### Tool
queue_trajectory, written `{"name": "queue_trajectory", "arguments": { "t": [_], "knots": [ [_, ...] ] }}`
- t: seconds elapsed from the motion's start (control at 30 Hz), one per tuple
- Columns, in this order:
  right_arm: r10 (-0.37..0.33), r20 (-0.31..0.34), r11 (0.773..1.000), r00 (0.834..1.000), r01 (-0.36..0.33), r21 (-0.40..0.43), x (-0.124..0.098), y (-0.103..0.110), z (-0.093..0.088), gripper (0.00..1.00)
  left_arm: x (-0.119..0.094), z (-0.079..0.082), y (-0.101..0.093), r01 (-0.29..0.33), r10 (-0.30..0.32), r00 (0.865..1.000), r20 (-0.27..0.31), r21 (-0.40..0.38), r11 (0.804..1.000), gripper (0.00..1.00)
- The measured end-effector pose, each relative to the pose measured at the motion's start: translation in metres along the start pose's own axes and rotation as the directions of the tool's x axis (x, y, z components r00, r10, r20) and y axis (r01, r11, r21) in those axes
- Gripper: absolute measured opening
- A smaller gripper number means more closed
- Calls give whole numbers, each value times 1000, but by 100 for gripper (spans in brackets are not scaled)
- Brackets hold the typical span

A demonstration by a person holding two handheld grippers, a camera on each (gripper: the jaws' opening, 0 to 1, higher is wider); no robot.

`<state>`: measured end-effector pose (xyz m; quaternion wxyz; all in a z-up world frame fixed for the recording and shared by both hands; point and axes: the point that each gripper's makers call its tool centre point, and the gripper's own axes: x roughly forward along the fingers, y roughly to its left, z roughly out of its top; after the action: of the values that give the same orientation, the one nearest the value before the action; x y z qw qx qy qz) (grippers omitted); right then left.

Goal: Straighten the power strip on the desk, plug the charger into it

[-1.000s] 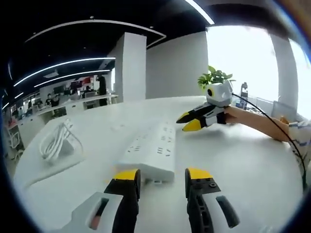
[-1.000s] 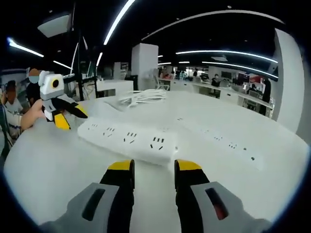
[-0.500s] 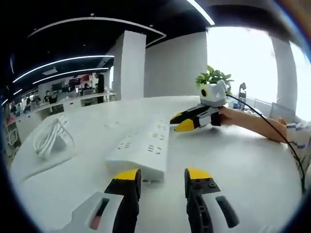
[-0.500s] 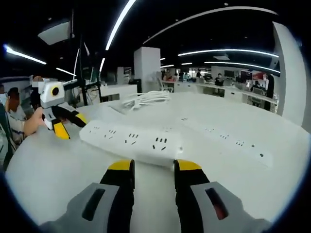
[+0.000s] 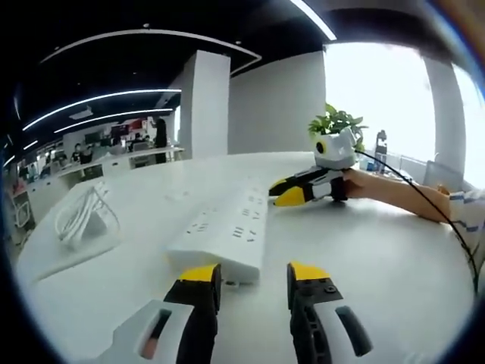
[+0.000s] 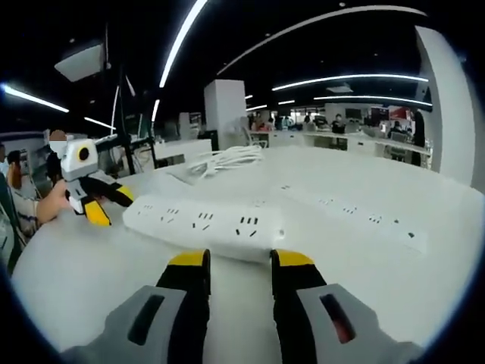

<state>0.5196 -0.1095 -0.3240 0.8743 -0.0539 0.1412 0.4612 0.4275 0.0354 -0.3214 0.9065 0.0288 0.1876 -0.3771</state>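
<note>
The white power strip [image 5: 223, 231] is seen flat on the white tabletop [image 5: 379, 258], just ahead of the left gripper [image 5: 252, 274], whose fingers are spread and empty. The right gripper [image 6: 236, 262] fingers are likewise spread, just short of the strip's end. A coiled charger cable [image 5: 82, 214] lies well left of the left fingers. A potted plant [image 5: 335, 121] stands beyond.
</note>
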Motion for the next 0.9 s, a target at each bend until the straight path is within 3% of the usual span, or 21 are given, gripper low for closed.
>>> {"name": "queue_trajectory", "arguments": {
  "t": [0.9],
  "knots": [
    [-8,3,1000,1000,8,1,3,-2,2,30,0,1,3,0,1,1000,16,-6,1000,34]
  ]
}}
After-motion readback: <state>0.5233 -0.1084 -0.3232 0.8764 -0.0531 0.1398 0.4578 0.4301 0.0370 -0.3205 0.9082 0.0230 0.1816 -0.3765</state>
